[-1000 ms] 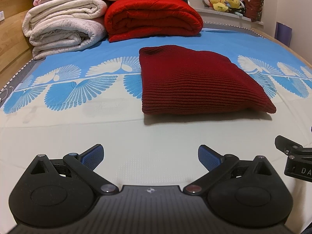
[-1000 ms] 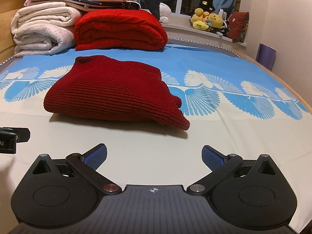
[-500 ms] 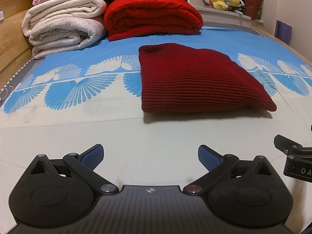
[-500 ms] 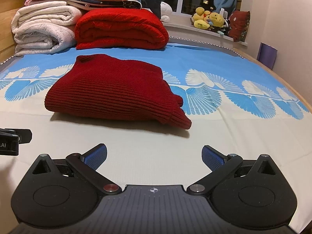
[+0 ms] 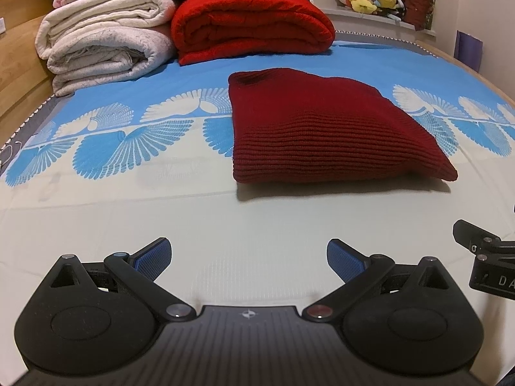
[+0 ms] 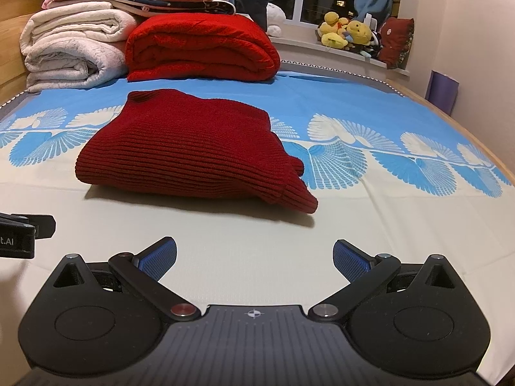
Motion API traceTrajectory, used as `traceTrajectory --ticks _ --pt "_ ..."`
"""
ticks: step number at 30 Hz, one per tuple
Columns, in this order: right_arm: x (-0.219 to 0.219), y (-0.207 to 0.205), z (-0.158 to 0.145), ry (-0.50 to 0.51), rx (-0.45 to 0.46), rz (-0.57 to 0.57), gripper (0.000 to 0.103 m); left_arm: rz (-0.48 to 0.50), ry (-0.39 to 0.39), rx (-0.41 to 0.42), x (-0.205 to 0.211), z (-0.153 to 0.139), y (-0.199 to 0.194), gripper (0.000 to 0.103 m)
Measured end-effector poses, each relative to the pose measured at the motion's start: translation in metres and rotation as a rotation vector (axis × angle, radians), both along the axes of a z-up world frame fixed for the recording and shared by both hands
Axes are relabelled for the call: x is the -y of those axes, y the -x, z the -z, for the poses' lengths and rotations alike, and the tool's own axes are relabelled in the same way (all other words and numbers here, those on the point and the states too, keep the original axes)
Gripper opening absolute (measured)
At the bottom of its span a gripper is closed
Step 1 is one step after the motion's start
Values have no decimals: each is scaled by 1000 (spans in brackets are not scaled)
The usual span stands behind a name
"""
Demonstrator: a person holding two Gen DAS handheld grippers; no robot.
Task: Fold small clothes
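Observation:
A dark red ribbed knit sweater (image 5: 325,132) lies folded into a compact rectangle on the bed sheet; it also shows in the right wrist view (image 6: 193,151), with a sleeve cuff poking out at its near right corner. My left gripper (image 5: 249,257) is open and empty, over the cream sheet short of the sweater. My right gripper (image 6: 254,257) is open and empty, also short of it. Each gripper's side shows at the other view's edge.
Folded white blankets (image 5: 103,45) and a folded bright red blanket (image 5: 254,22) are stacked at the bed's far end. Plush toys (image 6: 347,32) sit on the window sill. A wooden bed frame (image 5: 19,64) runs along the left.
Both grippers have drawn back slightly and tilted; the sweater sits a little higher in both views. Nothing was grasped or released.

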State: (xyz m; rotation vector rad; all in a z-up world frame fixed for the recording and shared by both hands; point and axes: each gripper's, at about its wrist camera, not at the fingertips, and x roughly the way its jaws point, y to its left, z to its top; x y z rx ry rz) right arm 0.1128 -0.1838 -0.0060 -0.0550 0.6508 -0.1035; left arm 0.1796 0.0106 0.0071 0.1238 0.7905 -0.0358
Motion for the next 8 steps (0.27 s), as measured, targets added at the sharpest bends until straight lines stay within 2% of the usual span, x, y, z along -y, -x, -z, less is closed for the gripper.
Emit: traceTrajectory --ticks 8 --pt "0 0 -1 -11 1 -4 102 1 19 -21 1 3 -1 103"
